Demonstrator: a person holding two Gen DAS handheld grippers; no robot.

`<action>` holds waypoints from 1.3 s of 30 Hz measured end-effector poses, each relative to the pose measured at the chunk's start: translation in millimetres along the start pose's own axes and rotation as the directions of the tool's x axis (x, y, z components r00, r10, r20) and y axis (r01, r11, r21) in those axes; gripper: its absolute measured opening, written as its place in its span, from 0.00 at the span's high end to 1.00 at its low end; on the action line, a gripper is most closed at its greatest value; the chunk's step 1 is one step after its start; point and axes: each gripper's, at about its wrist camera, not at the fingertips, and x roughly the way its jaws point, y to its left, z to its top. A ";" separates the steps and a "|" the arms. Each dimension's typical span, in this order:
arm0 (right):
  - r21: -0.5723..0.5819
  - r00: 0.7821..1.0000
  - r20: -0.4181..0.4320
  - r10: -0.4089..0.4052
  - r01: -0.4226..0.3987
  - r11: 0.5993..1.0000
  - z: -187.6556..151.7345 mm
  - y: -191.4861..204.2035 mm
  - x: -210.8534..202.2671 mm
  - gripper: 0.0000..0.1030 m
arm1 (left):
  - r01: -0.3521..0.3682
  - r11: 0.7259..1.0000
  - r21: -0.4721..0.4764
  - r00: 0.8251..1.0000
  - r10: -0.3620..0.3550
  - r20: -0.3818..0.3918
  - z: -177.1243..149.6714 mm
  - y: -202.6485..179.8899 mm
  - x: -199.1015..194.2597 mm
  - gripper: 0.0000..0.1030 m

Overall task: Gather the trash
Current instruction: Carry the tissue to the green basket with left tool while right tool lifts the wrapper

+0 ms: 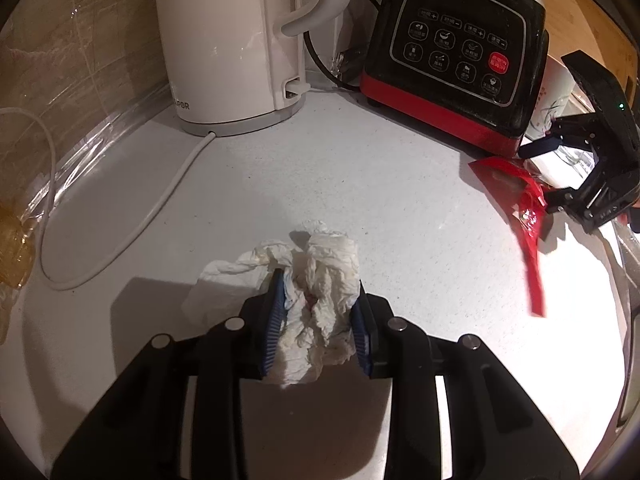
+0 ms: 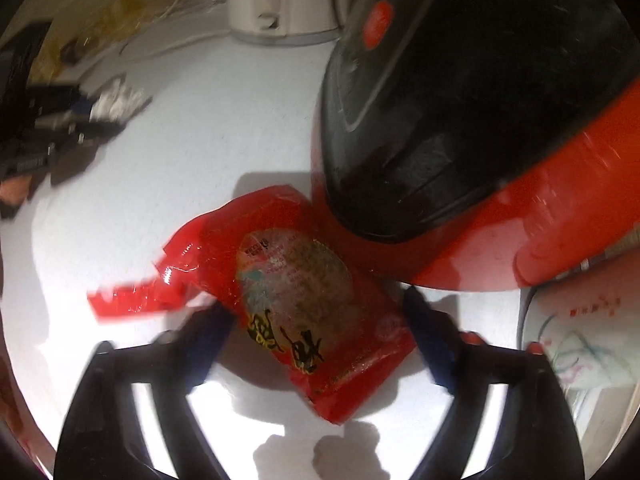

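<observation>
1. My left gripper (image 1: 316, 308) is clenched on a crumpled white tissue (image 1: 316, 280), just above the white counter (image 1: 340, 168).
2. My right gripper (image 2: 320, 320) stands apart around a red snack wrapper (image 2: 304, 296) lying beside the black-and-red blender base (image 2: 460, 120); through the blur, the pads seem not to press it.

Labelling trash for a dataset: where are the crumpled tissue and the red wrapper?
crumpled tissue (image 1: 320, 280), left wrist view, middle of the wad.
red wrapper (image 2: 304, 292), right wrist view, printed centre panel.
</observation>
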 end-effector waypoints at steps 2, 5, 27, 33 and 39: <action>0.039 0.999 0.019 -0.027 0.026 0.999 -1.0 0.2 -5.2 0.51 | 0.005 1.000 -0.004 1.000 -0.005 -0.001 0.7 0.9 0.4 0.71; 0.077 0.998 0.035 -0.053 0.050 0.996 -2.0 -1.0 -7.2 0.68 | 0.004 1.000 -0.006 1.000 -0.004 -0.001 1.0 1.0 1.0 0.71; 0.530 0.937 0.333 -0.103 -0.095 0.843 -91.9 88.5 -106.5 0.93 | 0.154 0.985 -0.075 0.987 -0.150 0.057 -12.0 12.2 -51.2 0.82; 0.582 0.902 0.411 -0.133 -0.147 0.800 -130.1 145.0 -158.9 0.93 | 0.157 0.986 -0.062 0.984 -0.151 0.091 -30.5 0.4 -105.0 0.82; 0.609 0.870 0.473 -0.137 -0.210 0.765 -183.3 209.2 -208.3 0.93 | 0.137 0.989 -0.051 0.987 -0.132 0.087 -80.0 -37.3 -175.7 0.82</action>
